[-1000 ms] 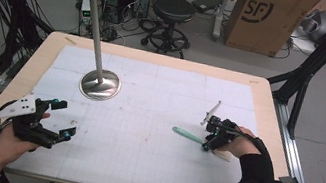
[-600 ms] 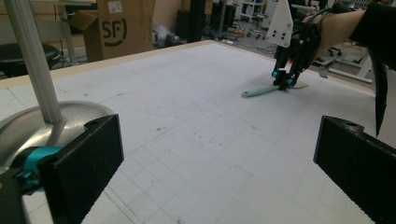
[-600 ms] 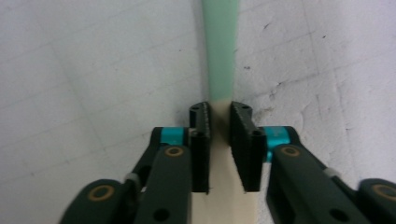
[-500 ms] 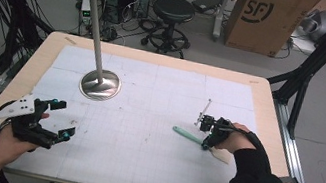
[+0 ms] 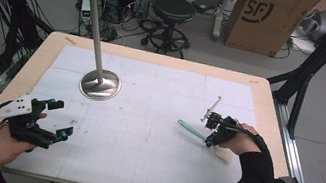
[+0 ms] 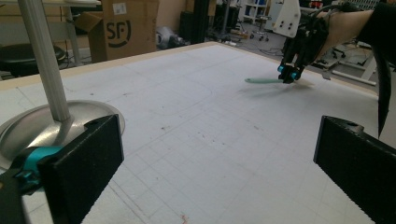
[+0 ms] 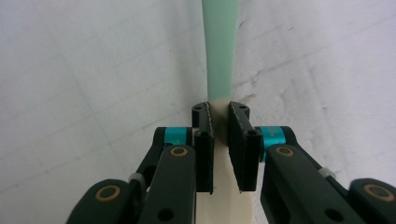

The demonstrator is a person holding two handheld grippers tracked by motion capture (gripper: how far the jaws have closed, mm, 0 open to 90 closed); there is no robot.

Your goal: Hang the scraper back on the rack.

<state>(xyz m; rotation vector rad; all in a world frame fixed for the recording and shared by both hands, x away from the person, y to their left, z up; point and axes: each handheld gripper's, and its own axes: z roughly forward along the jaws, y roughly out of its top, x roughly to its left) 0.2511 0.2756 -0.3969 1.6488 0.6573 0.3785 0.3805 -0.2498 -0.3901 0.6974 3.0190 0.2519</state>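
A spatula (image 5: 192, 130) with a mint-green handle and a cream blade lies on the white gridded mat at the right of the table. My right gripper (image 5: 210, 139) is down on it, and its jaws are shut on the neck where handle meets blade. In the right gripper view the green handle of the spatula (image 7: 219, 51) runs away from the right gripper (image 7: 220, 126). The left gripper view shows the spatula (image 6: 261, 80) and the right gripper (image 6: 289, 74) far off. My left gripper (image 5: 62, 118) rests open at the front left, nothing between its jaws (image 6: 219, 154).
A metal stand (image 5: 100, 84) with a round base and a tall pole stands at the back left of the mat, close to the left gripper (image 6: 51, 126). Beyond the table's far edge are a black stool (image 5: 173, 9) and a cardboard box (image 5: 260, 17).
The right hand has shifted slightly left along the spatula and settled on its neck. The spatula still lies on the mat. The left gripper has hardly moved.
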